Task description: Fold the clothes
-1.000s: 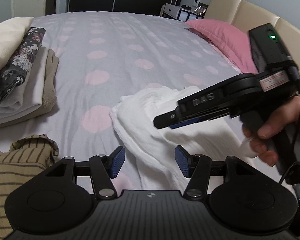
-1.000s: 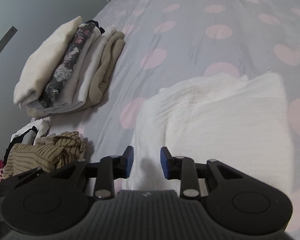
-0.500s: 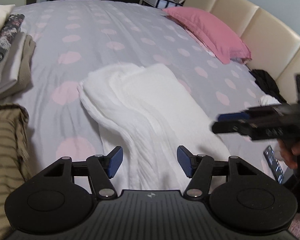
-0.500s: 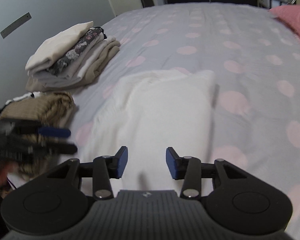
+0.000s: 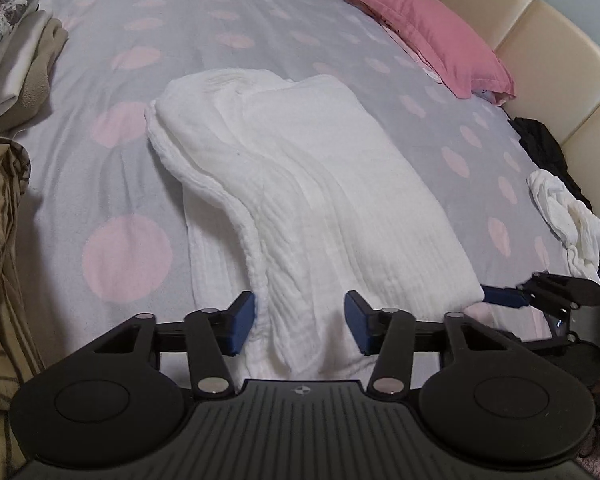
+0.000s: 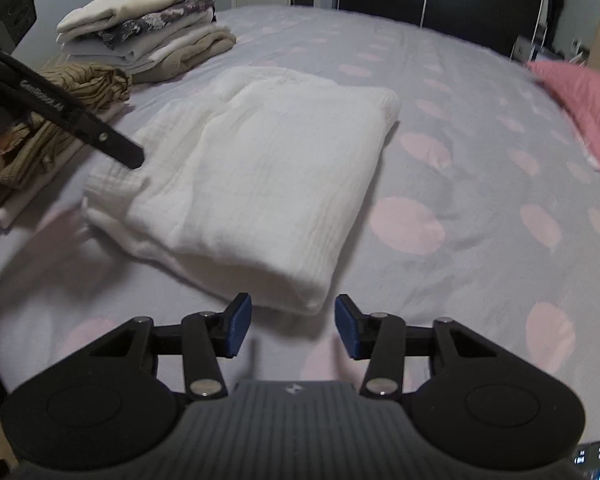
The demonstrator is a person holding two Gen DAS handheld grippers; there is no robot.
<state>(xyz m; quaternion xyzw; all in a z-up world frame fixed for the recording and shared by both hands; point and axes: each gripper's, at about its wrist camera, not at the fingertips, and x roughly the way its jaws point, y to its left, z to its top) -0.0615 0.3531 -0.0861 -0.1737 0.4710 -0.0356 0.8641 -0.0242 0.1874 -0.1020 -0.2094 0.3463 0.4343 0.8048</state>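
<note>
A folded white cloth lies in the middle of the frame on the dotted bed. Low in the left wrist view, the left gripper is closing, its blue pads either side of the cloth's near edge but not pressing it. In the right wrist view, the right gripper is also closing, empty, just short of the cloth's near corner; a stack of folded clothes sits upper left.

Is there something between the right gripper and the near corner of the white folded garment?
Nothing visible. Only bare bedspread lies between the right gripper and the white folded garment; its jaws are closing, nothing between them.
</note>
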